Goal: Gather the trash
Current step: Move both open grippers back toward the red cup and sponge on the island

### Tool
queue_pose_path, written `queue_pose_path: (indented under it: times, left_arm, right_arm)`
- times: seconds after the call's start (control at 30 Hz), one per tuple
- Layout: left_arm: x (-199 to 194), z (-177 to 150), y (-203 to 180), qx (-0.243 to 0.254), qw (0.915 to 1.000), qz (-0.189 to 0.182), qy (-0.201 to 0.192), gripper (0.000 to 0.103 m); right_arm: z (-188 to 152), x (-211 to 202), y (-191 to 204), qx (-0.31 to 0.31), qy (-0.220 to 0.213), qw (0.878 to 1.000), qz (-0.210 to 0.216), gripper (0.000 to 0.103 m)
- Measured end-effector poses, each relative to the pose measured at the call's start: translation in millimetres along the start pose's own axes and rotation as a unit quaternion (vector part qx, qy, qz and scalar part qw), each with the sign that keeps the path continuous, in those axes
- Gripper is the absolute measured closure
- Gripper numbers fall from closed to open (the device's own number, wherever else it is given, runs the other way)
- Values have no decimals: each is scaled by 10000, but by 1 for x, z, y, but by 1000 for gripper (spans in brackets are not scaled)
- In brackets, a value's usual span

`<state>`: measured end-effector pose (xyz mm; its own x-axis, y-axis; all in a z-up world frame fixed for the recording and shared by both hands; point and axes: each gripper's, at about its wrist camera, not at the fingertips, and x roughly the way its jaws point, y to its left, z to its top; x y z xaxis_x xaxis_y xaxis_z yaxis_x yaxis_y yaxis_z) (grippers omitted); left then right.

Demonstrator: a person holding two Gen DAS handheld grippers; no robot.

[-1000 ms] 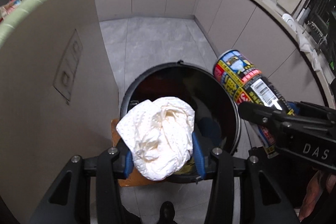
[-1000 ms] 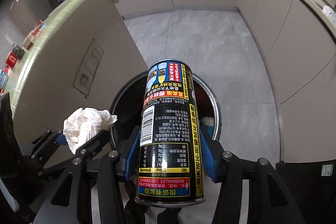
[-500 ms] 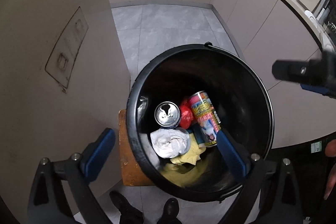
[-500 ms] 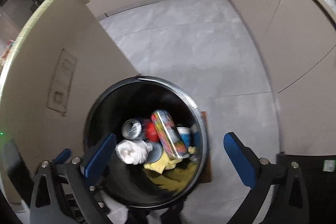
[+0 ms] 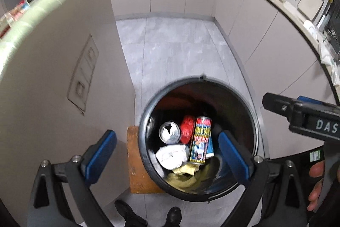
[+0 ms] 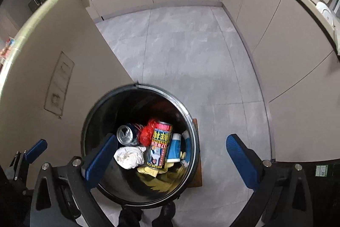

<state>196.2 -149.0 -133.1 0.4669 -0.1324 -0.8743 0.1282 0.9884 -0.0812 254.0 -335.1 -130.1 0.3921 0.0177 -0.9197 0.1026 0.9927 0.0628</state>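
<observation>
Both our left tongs (image 5: 167, 150) and right tongs (image 6: 172, 154) hang released over the black bin (image 5: 146, 154) at lower centre; the paper wad (image 5: 172, 154) and spray can (image 5: 199, 139) lie inside.

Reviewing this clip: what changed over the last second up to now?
Both grippers let go. The left gripper released the crumpled paper and the right gripper released the can; both items now lie inside the black bin, and both pairs of fingers stand wide open and empty above it. The bin, the wooden board under it and the other trash stayed put.
</observation>
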Motion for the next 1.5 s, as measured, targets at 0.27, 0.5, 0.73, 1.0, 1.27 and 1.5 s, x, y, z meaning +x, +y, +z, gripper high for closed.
queue_pose_path:
  times: [0.27, 0.5, 0.73, 1.0, 1.27, 1.5]
  left_arm:
    - [-44, 19, 6, -57, 9994, 28, -347, 5]
    - [-80, 16, 23, -181, 9974, 129, -684, 5]
    - [-107, 16, 41, -349, 9945, 221, -964, 5]
    - [-132, 13, 53, -399, 9916, 367, -1171, 4]
    - [-155, 5, 88, -549, 9876, 644, -1325, 4]
    - [-176, -15, 146, -1005, 9780, 1111, -1449, 0]
  right_arm:
    - [17, -49, 16, -183, -378, 9991, 94, 0]
    - [22, -83, 31, -234, -682, 9973, 122, 0]
    - [23, -104, 53, -419, -876, 9951, 190, 0]
    - [16, -122, 66, -496, -1041, 9931, 209, 0]
    - [21, -139, 102, -805, -1126, 9890, 516, 0]
    - [22, -150, 165, -1262, -1231, 9783, 1087, 0]
